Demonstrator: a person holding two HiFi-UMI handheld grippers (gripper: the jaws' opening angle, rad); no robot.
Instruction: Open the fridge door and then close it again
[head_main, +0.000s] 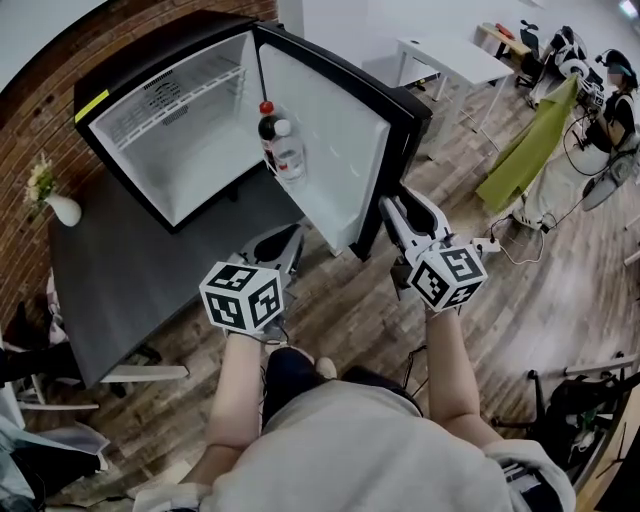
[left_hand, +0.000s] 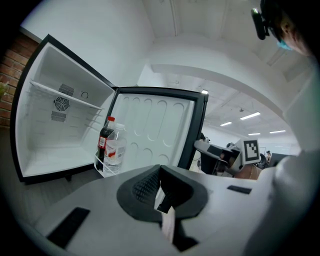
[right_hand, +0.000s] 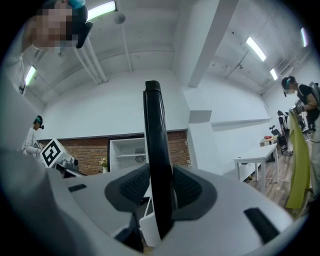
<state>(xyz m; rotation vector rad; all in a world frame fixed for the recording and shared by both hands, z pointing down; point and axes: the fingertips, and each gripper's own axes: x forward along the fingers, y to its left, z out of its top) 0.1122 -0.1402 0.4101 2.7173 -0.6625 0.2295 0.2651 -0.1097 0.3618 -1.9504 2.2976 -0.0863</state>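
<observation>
Fridge door (head_main: 325, 130) stood swung wide from the fridge (head_main: 170, 130), which sat on the dark desk (head_main: 120, 280). Its white inner liner faced the fridge's empty white interior, and its black free edge lay on the far side from the hinge. The right claw (head_main: 398, 212) was part-open and clamped across that edge, one pad on each face. The left claw (head_main: 283, 243) was fully closed on nothing, low in front of the fridge's open mouth.

Opening looked done, so the closing swing was probably the step in hand. The right claw would do well to keep its grip square on the edge and follow the door's arc round the hinge rather than push straight. It should ease off near the fridge so the dark red-capped bottle (head_main: 267, 125) and the clear bottle (head_main: 286, 150) in the door rack did not topple. The left claw should keep out from between door and fridge.
</observation>
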